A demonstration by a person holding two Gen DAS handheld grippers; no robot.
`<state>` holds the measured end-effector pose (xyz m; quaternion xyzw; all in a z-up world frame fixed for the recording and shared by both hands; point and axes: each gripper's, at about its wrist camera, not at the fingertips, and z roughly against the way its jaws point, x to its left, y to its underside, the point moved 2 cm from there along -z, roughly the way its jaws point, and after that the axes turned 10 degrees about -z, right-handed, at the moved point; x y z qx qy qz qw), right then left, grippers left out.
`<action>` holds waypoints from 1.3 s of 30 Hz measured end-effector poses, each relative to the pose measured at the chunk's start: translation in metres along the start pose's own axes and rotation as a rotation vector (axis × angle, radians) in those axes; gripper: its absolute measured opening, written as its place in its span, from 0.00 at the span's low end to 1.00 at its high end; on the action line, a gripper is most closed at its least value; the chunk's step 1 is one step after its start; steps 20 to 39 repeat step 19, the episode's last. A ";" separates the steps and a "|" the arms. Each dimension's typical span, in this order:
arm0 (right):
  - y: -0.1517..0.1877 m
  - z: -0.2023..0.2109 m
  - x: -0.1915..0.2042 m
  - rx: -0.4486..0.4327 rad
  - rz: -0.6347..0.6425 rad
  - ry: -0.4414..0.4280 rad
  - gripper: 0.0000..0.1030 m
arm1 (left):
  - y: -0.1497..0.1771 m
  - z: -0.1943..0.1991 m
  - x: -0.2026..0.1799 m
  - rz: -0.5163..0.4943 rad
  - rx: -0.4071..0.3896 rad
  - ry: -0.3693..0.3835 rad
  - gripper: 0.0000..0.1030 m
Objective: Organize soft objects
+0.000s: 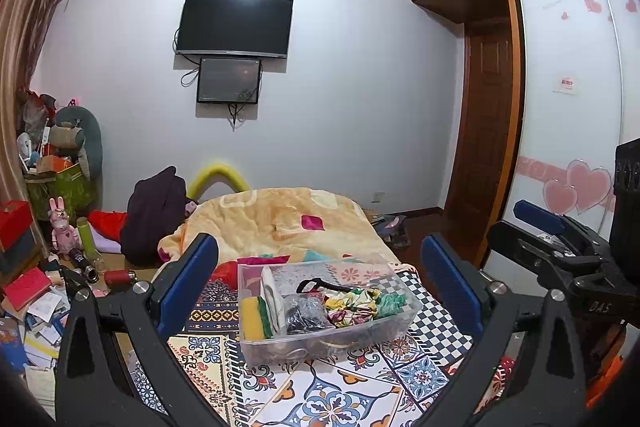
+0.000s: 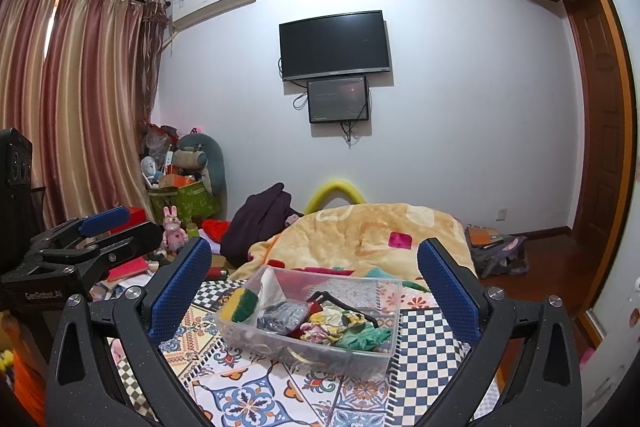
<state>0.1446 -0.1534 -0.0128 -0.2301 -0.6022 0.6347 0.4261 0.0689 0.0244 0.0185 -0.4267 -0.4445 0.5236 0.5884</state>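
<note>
Bedroom with a wall TV (image 1: 234, 25); a patterned bedspread (image 1: 344, 395) carries a clear bin (image 1: 394, 323) of soft items: sponge (image 1: 252, 319), floral cloth (image 2: 320, 331), green cloth (image 2: 366, 337), possibly a dark mesh pouch. Left gripper (image 1: 320, 287) and right gripper (image 2: 316, 285) hover with jaws spread, empty. Fabrics look light and limp; pinch a bunched fold.
</note>
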 end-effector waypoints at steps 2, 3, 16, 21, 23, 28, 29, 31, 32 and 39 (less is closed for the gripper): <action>0.001 0.001 0.000 0.000 0.000 0.002 1.00 | 0.000 0.000 -0.001 -0.002 0.003 0.007 1.00; 0.001 0.001 0.001 0.000 0.000 0.003 1.00 | 0.000 0.000 -0.001 -0.002 0.006 0.011 1.00; 0.000 0.001 0.002 0.009 0.015 0.009 1.00 | 0.000 0.000 -0.004 -0.005 0.008 0.029 1.00; -0.001 0.002 0.003 0.009 0.018 0.011 1.00 | 0.000 0.001 -0.005 -0.011 0.006 0.024 1.00; -0.001 0.002 0.003 0.009 0.018 0.011 1.00 | 0.000 0.001 -0.005 -0.011 0.006 0.024 1.00; -0.001 0.002 0.003 0.009 0.018 0.011 1.00 | 0.000 0.001 -0.005 -0.011 0.006 0.024 1.00; -0.001 0.002 0.003 0.009 0.018 0.011 1.00 | 0.000 0.001 -0.005 -0.011 0.006 0.024 1.00; -0.001 0.002 0.003 0.009 0.018 0.011 1.00 | 0.000 0.001 -0.005 -0.011 0.006 0.024 1.00; -0.001 0.002 0.003 0.009 0.018 0.011 1.00 | 0.000 0.001 -0.005 -0.011 0.006 0.024 1.00; -0.001 0.002 0.003 0.009 0.018 0.011 1.00 | 0.000 0.001 -0.005 -0.011 0.006 0.024 1.00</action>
